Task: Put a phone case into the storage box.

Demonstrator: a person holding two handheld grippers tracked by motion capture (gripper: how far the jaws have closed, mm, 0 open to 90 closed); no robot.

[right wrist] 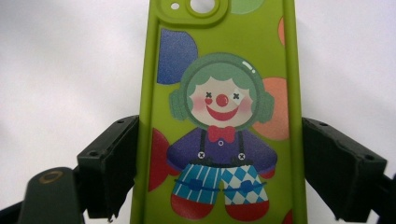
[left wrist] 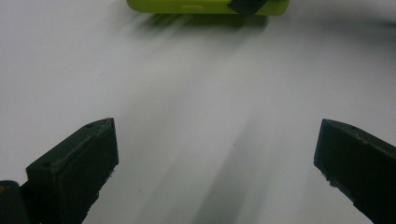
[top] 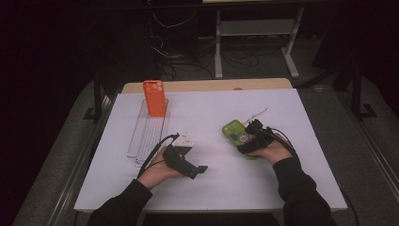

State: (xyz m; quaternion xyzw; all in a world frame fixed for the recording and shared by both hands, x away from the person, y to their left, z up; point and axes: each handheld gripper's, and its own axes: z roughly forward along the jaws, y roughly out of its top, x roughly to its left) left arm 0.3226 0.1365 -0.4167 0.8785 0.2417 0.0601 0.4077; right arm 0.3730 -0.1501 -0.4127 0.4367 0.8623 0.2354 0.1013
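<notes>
Right tool (top: 250, 136) down on the green phone case (top: 235, 133), right of the table's middle. In the right gripper view, case (right wrist: 224, 116) lying flat between the two black jaws, clown print facing up, camera cutout at the far end. Left jaw against the case's edge, right jaw just beside the other edge; firm squeeze or mere bracket, impossible to tell.

Left tool (top: 188, 165) held low over the white table (top: 226, 188), left of centre, jaws spread wide with bare table between them. Green case's side edge (left wrist: 187, 6) visible far ahead in the left gripper view.

Small white box (top: 185, 140) just behind the left hand (top: 157, 173). Orange phone case (top: 155, 98) upright at the far end of a clear tray (top: 146, 136), well apart from both tools.
</notes>
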